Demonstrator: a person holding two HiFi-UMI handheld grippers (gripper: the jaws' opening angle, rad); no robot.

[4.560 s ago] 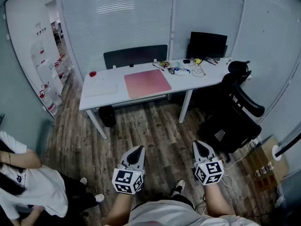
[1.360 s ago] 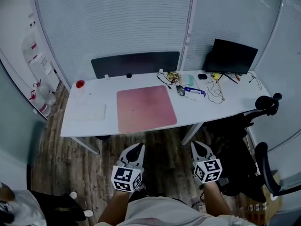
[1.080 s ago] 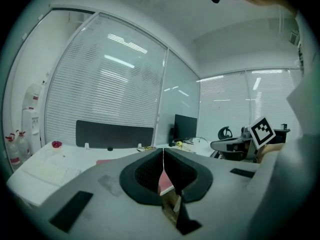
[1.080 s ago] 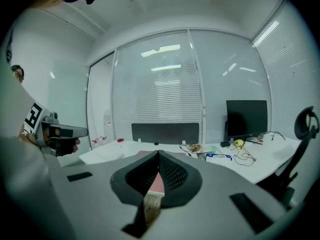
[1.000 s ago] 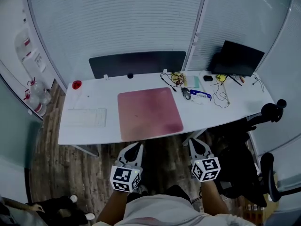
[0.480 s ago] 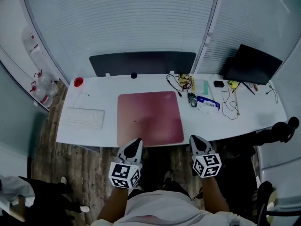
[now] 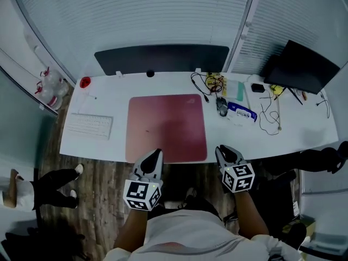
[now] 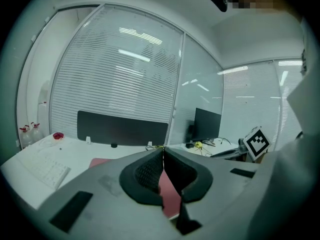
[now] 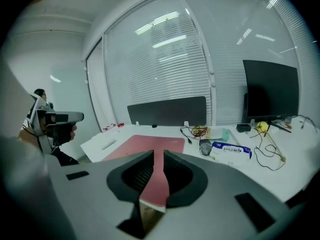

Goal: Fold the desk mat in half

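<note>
Ahead of both jaws: flat pink rectangular desk mat [image 7: 167, 126], unfolded on white desk [image 7: 304, 132], near edge just beyond the tips. Left gripper [image 7: 154, 156]: jaws together, empty. Right gripper [image 7: 224, 152]: jaws opening, nothing between, probably readying for that edge.

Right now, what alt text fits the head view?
A pink desk mat lies flat on a white desk, keyboard to its left. The shut left gripper and the right gripper, its empty jaws opening, hover at the near edge.
</note>
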